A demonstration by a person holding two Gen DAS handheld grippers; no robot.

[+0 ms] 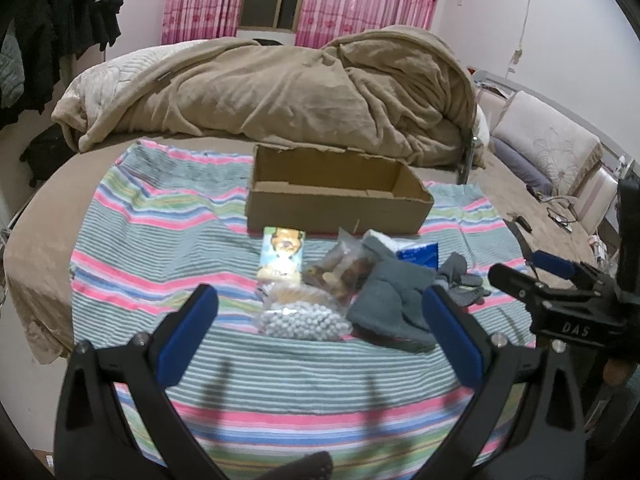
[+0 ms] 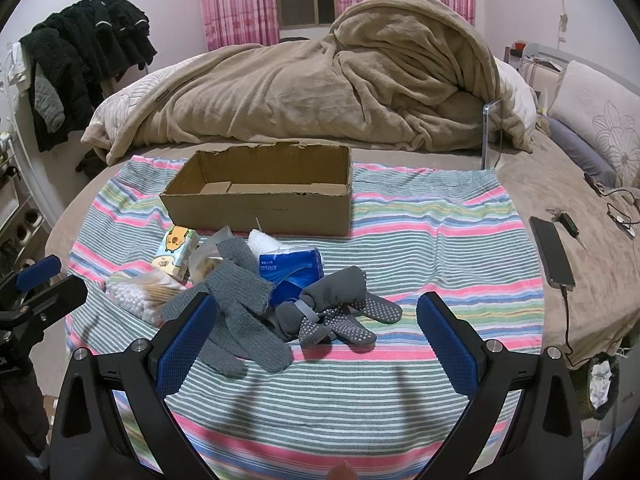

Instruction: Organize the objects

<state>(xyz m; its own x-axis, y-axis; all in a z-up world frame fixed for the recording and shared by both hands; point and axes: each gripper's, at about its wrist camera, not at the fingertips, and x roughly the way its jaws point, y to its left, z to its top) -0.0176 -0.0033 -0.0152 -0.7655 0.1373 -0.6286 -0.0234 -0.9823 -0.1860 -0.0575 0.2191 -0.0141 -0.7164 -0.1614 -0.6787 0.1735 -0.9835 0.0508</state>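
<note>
Rumpled tan blanket (image 2: 320, 80), pink curtains (image 2: 240, 0), charging phone (image 2: 552, 254)

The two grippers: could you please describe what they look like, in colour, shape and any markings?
The left gripper and right gripper look identical: black frames that fork into two wide arms, silver round bolts at the joints, and flat fingers faced with textured blue pads. Seen from the left wrist view, the right gripper's black body carries the white letters "DAS". No cables or sleeves are visible.

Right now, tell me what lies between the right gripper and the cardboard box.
In the right wrist view, grey gloves, grip socks and a blue tissue pack lie between the right gripper and cardboard box.
</note>
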